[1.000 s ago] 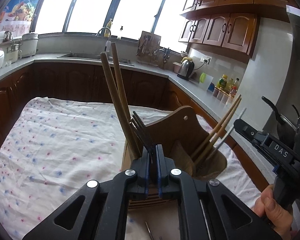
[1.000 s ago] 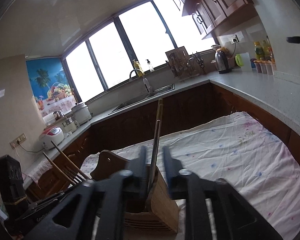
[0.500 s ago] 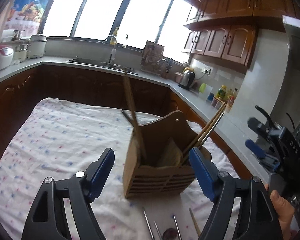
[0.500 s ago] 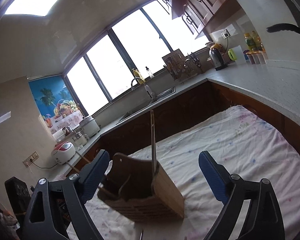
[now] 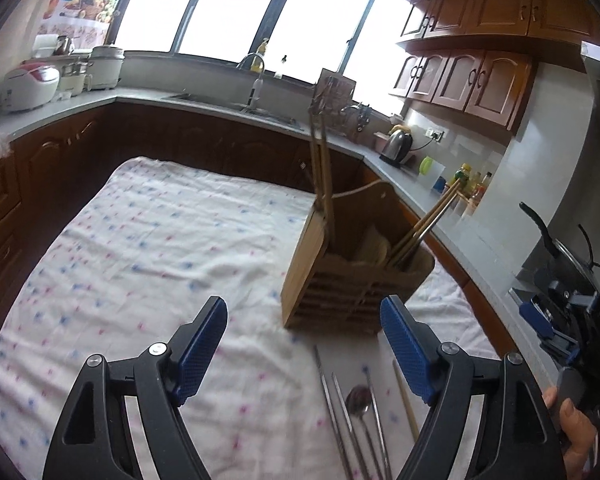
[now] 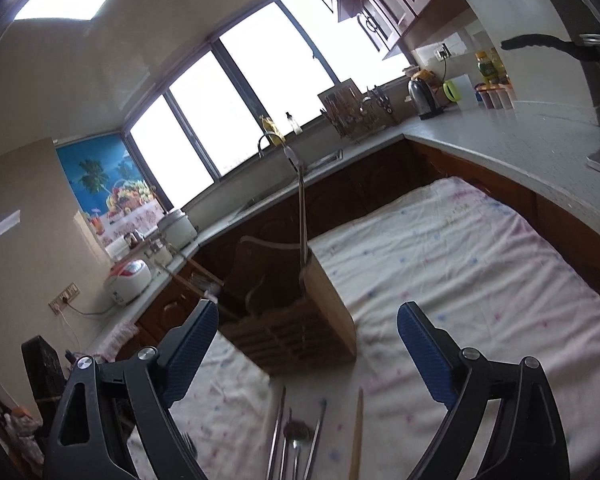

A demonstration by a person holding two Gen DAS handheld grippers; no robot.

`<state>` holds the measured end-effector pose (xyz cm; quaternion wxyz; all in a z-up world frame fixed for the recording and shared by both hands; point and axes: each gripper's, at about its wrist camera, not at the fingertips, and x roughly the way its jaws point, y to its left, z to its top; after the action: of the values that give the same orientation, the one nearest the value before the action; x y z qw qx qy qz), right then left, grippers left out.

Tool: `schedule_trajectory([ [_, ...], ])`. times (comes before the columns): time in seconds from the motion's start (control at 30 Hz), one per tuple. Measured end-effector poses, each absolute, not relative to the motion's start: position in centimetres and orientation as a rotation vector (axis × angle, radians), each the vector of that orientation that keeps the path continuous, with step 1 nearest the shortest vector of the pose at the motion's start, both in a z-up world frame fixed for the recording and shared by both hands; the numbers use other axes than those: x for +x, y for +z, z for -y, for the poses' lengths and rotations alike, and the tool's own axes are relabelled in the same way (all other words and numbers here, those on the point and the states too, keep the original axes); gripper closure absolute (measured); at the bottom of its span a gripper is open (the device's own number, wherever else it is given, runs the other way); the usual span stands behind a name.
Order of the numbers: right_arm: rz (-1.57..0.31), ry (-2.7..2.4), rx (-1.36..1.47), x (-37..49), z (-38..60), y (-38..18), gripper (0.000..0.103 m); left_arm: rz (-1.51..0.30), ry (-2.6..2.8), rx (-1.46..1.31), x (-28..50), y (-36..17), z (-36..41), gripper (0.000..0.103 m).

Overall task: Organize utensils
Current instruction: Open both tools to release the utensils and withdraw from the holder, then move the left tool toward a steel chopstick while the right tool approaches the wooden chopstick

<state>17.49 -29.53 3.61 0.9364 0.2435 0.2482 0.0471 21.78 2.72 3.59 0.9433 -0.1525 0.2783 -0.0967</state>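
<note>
On speckled, wrinkled cloth, slatted wooden holder, slim metal utensils.

Left gripper jaws wide apart, empty. Right gripper jaws wide apart, empty, angled downward.

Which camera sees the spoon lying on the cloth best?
The left wrist view: the spoon shows its whole bowl, lying between metal chopsticks on the cloth. The right wrist view shows only a blurry spoon at the bottom edge.
</note>
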Motion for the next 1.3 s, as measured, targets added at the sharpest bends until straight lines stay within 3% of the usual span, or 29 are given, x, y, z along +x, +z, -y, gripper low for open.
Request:
schedule_trajectory([
  [0.57, -0.649, 0.060, 0.449, 11.4, 27.7, -0.3, 0.010, -0.641, -0.142, -0.326, 15.2, 2.8, -3.6, 0.024],
  [1.13, -0.739, 0.061, 0.377, 12.7, 26.9, -2.0, 0.012, -0.748, -0.130, -0.288, 17.7, 1.8, -1.9, 0.024],
  [1.23, -0.753, 0.047, 0.356, 13.6, 26.8, -2.4, 0.018, -0.771, -0.132, -0.268, 18.8, 1.4, -1.4, 0.025],
  [1.3, -0.777, 0.042, 0.347, 14.4, 26.8, -2.8, 0.029, -0.786, -0.136, -0.255, 19.6, 1.2, -1.0, 0.026],
])
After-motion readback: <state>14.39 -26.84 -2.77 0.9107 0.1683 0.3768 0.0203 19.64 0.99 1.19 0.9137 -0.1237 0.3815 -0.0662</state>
